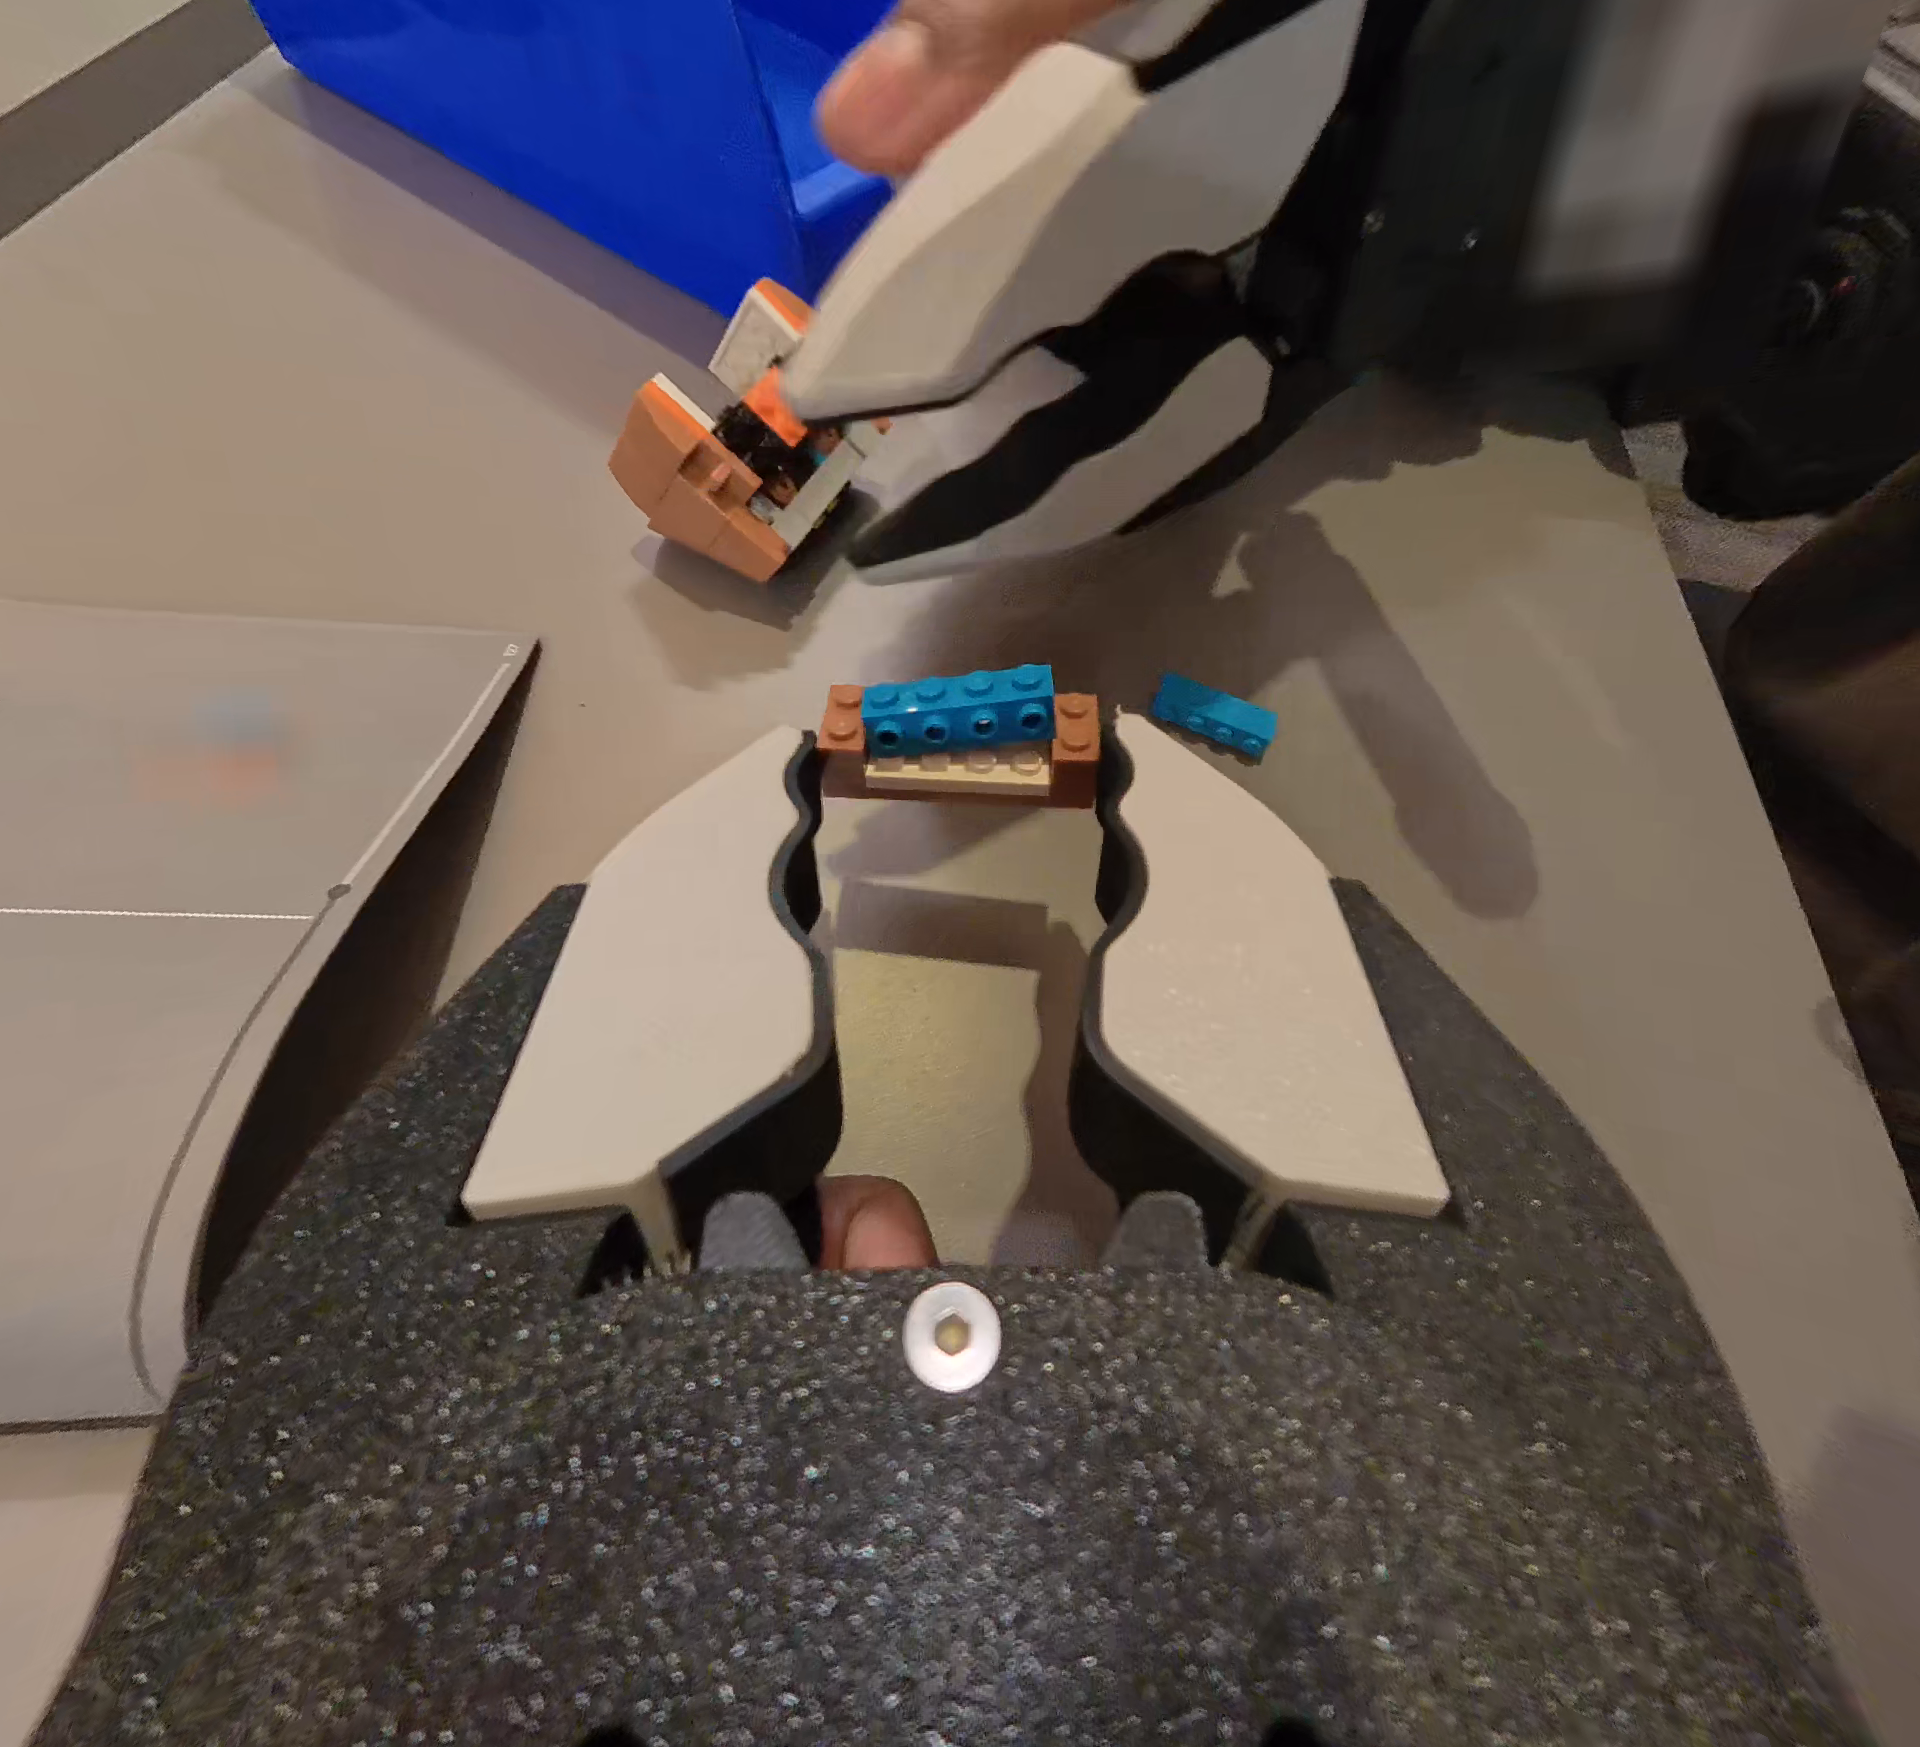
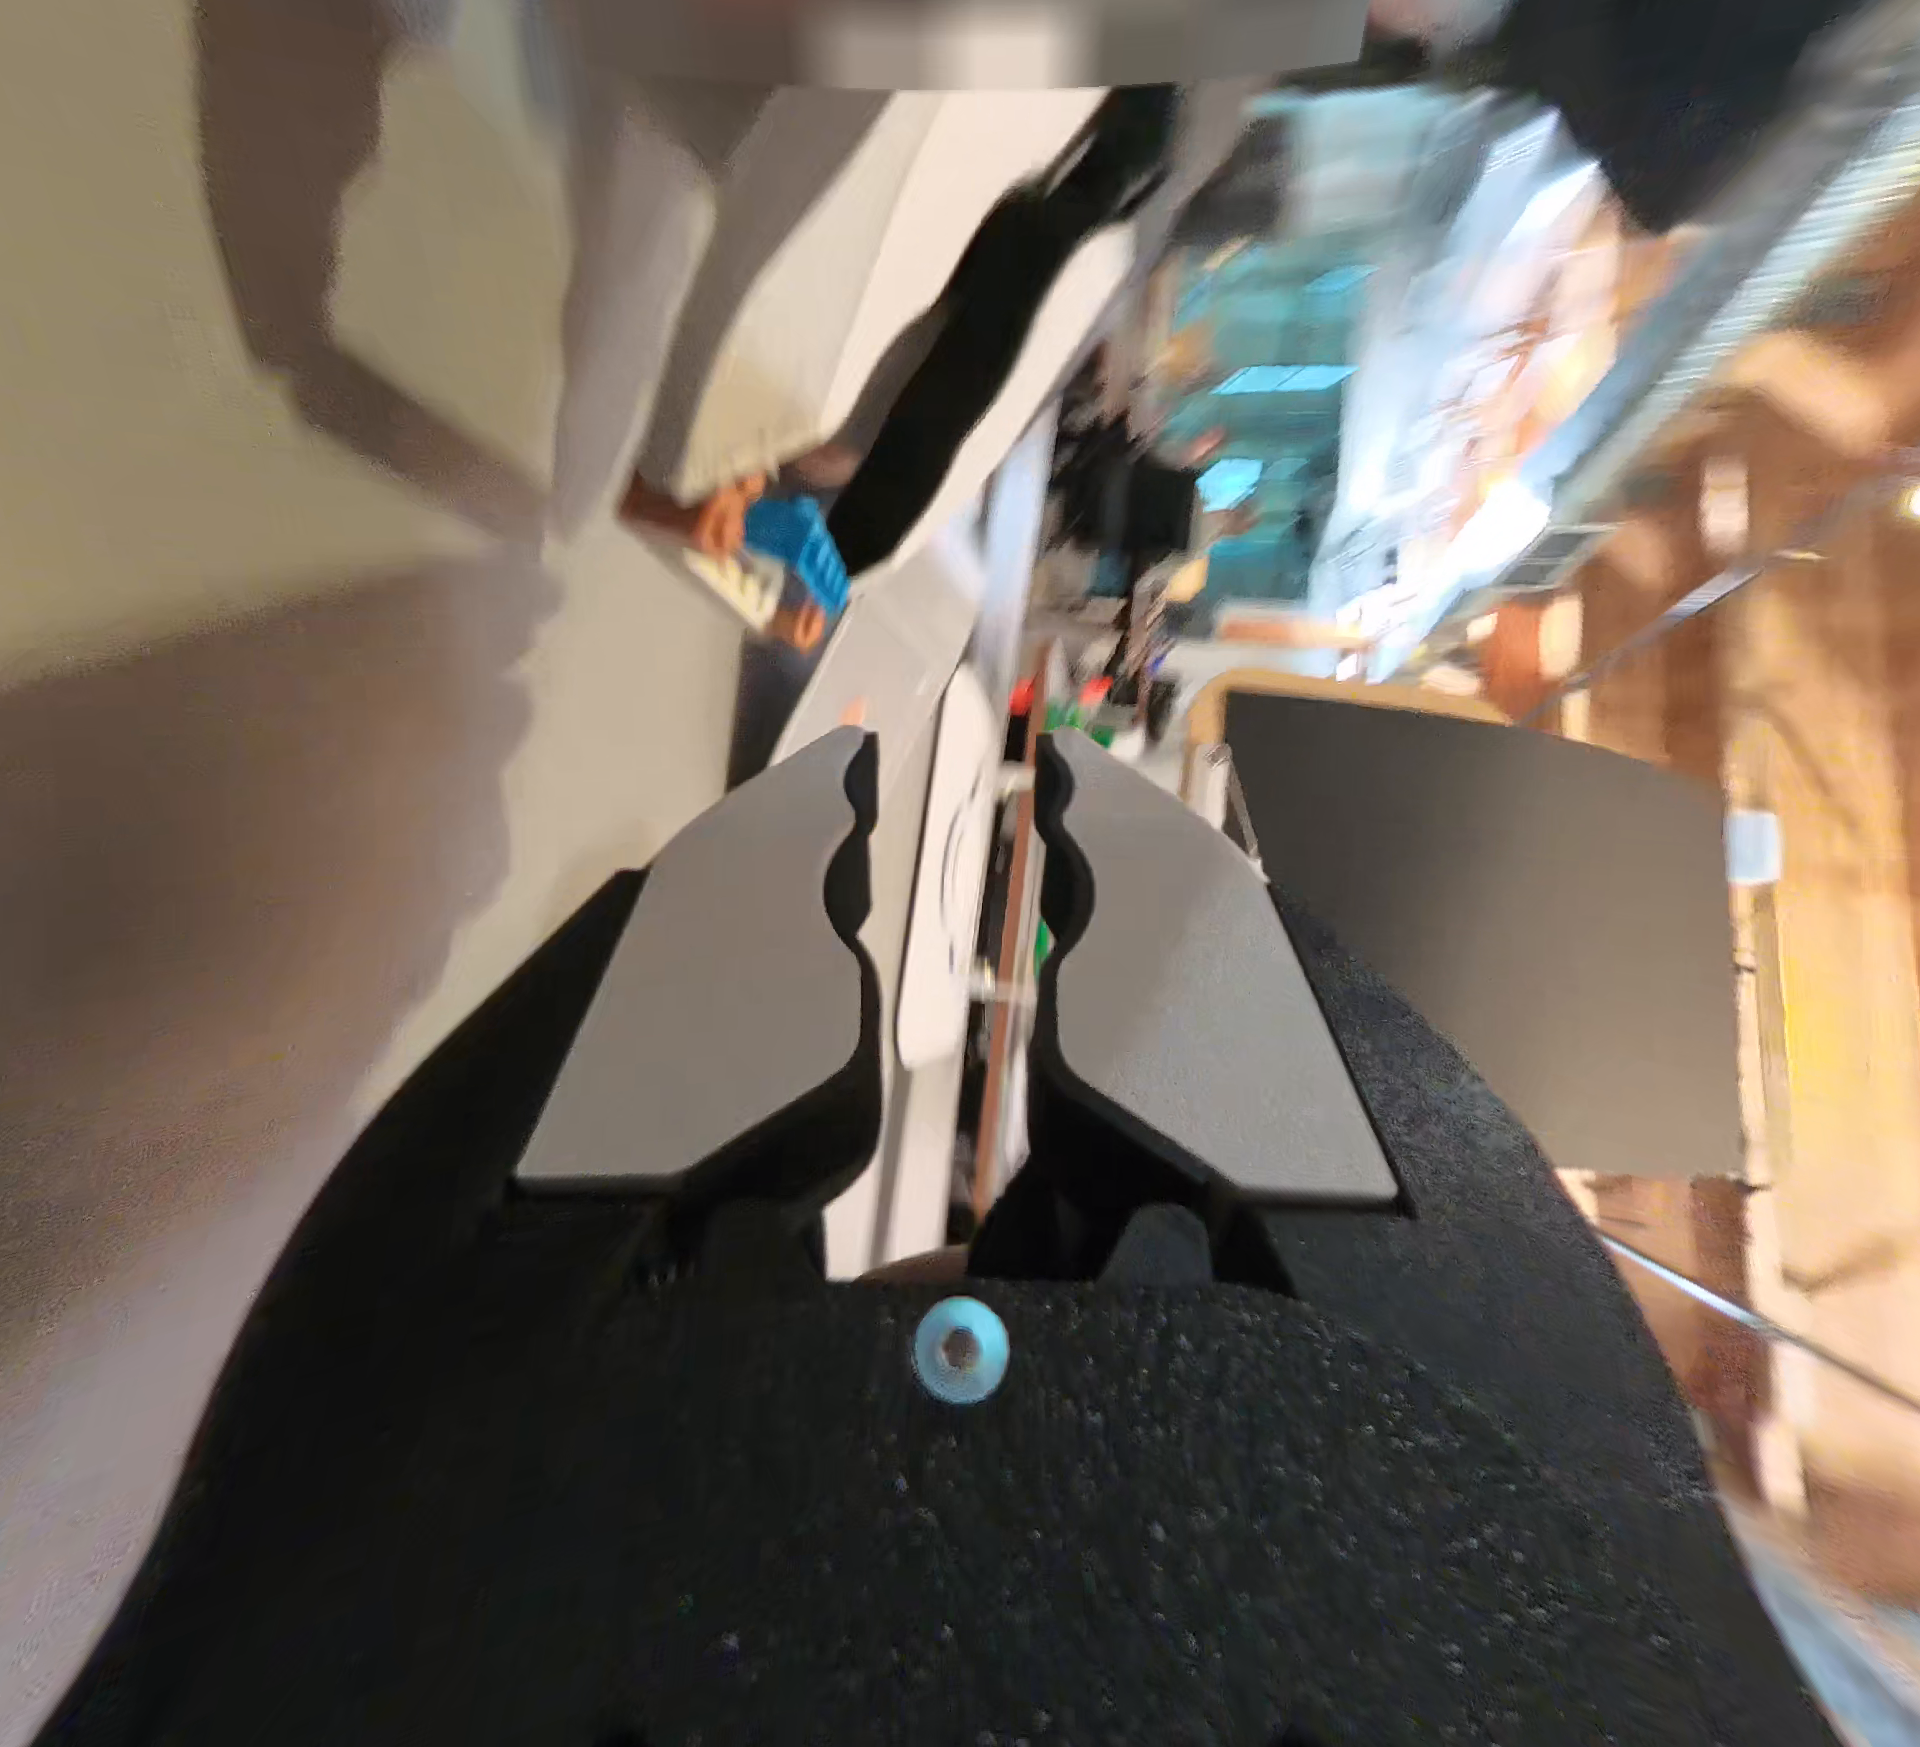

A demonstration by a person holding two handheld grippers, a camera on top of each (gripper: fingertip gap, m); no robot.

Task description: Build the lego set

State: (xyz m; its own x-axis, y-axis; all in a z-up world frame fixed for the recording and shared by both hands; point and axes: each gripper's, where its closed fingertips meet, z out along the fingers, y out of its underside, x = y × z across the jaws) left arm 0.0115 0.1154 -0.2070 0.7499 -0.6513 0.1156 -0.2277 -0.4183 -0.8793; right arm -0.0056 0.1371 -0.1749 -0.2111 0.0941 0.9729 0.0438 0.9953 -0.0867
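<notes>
Between the fingertips of the left gripper (image 1: 961, 752), a small brown Lego assembly (image 1: 961, 747) is clamped by its two ends, held just above the grey table (image 1: 312, 450). It has a brown base with raised studded ends, a tan plate along the front and a teal studded brick (image 1: 958, 705) seated on top. Just to its right, a loose teal brick (image 1: 1212, 715) lies flat on the table. Farther back, near the blue bin (image 1: 540, 35), sits a larger orange, white and black Lego build (image 1: 727, 450), tipped on its side. The right gripper (image 1: 821, 471) reaches down to it from the upper right, a hand (image 1: 987, 24) behind its fingers; its tips sit on either side of that build, with the upper one touching the top. A grey sheet (image 1: 208, 866) lies at the left edge of the table.

Seen from the right wrist, the right gripper (image 2: 956, 747) has its jaws apart with a clear gap between them and nothing held. That view is heavily smeared; the left gripper (image 2: 862, 409) with the brown and teal piece shows only as a blur, and the background appears to be cluttered shelving.
</notes>
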